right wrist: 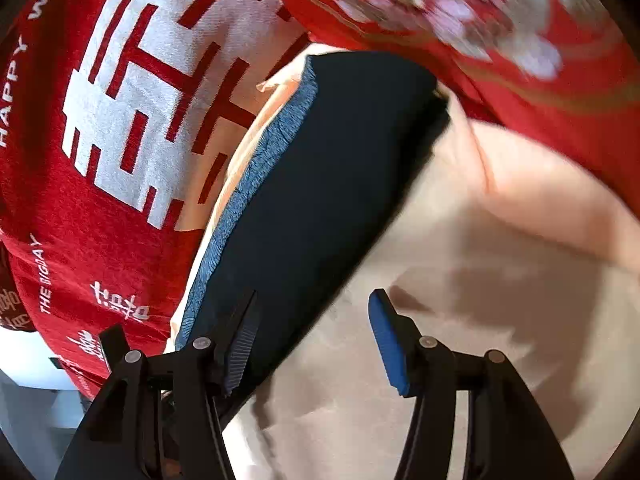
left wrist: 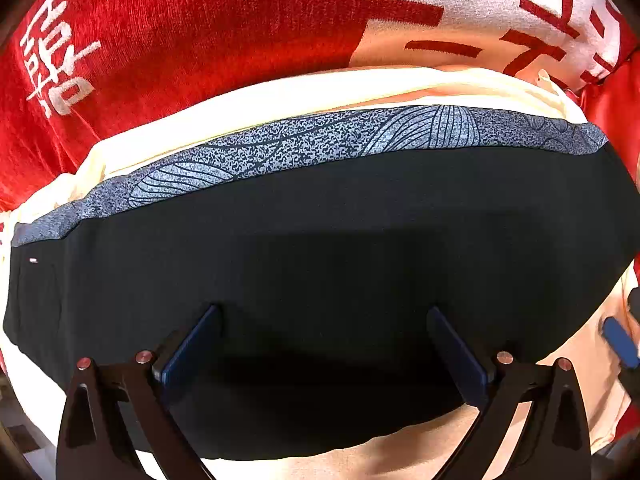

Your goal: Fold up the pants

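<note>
Pants (left wrist: 320,264): dark, folded into a flat bundle with a patterned grey band (left wrist: 320,140) at 12 o'clock, lying on a cream sheet (right wrist: 460,280) over a red blanket (left wrist: 180,40). They look light, soft and floppy; take them at a folded edge. Your left gripper (left wrist: 324,352) gapes over them, your right gripper (right wrist: 312,340) gapes at their edge.

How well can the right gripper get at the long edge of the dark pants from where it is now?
Probably yes. The right gripper is open, one finger over the dark pants and the other over the beige cloth, so the edge lies between them. Nothing covers it.
</note>
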The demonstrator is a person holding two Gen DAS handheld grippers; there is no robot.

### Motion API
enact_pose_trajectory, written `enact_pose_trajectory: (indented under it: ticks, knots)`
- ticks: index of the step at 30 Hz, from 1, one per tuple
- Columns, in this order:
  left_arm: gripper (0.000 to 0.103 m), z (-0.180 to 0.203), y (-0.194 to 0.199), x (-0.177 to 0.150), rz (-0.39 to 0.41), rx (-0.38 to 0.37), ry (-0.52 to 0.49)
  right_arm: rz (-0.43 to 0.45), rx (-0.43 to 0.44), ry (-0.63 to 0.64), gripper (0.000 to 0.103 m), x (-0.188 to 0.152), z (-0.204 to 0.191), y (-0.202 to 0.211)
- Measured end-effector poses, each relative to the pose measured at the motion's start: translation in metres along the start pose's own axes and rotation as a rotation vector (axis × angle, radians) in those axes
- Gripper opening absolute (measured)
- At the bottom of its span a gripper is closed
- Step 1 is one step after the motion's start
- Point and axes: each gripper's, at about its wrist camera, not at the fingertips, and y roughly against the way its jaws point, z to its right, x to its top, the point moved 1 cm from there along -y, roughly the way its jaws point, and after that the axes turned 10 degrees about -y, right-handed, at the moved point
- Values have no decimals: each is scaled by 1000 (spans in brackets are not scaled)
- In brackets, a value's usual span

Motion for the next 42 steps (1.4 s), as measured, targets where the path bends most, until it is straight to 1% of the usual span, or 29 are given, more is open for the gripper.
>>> enact_pose_trajectory:
  ticks: [6, 10, 17, 19, 20, 21, 22, 23, 24, 26, 27, 30, 31, 32, 33, 34, 35, 36, 38, 42]
  knots:
    - [103, -3, -1, -1, -1, -3, 6, 26, 84, -46, 60, 21, 8, -4]
    - [103, -4, -1, -4, 16, 1, 6, 62, 114, -29, 60, 34, 5, -7]
    - [103, -6, -2, -9, 39, 0, 7, 140, 142, -8, 60, 56, -12, -22]
    - [103, -7, -2, -10, 43, -1, 3, 127, 128, -27, 58, 62, -18, -28]
    - [103, -7, -2, -10, 42, -3, 2, 110, 107, -53, 41, 66, -20, -30]
    - [103, -8, -2, -10, 37, -6, 2, 96, 86, -72, 17, 68, -20, -31]
    - [103, -9, -2, -9, 29, -9, 7, 81, 60, -76, 17, 70, -23, -31]
    - [96, -10, 2, -8, 23, -21, 22, 83, 53, -44, 16, 69, -28, -27]
    - [80, -10, 5, -8, 26, -39, 30, 87, 33, 9, 16, 67, -36, -23]
    - [67, -6, 15, -7, 37, -83, 26, 100, 10, 101, 15, 61, -52, -14]
    - [67, -2, 21, -7, 55, -107, 19, 104, 10, 127, 15, 58, -57, -11]
    - [67, 14, 28, -5, 100, -141, -14, 115, -5, 195, 15, 50, -72, -4]
    - [67, 20, 23, -3, 101, -148, -17, 118, -12, 211, 15, 48, -75, -3]
    - [67, 26, 13, -2, 82, -175, -17, 113, -15, 224, 15, 47, -78, -3]
    - [67, 31, 4, -2, 80, -165, -16, 100, -18, 233, 14, 46, -81, -5]
    - [67, 36, 4, -4, 122, -131, -30, 106, -28, 251, 14, 43, -84, -5]
    - [67, 43, 5, -6, 143, -93, -65, 107, -41, 279, 14, 41, -89, -5]
    - [67, 46, 5, -8, 157, -77, -82, 110, -49, 299, 14, 39, -94, -5]
    - [67, 41, 5, -9, 169, -102, -72, 117, -71, 359, 14, 31, -107, -4]
    - [67, 39, 3, -10, 176, -108, -113, 124, -107, 480, 14, 12, -133, -1]
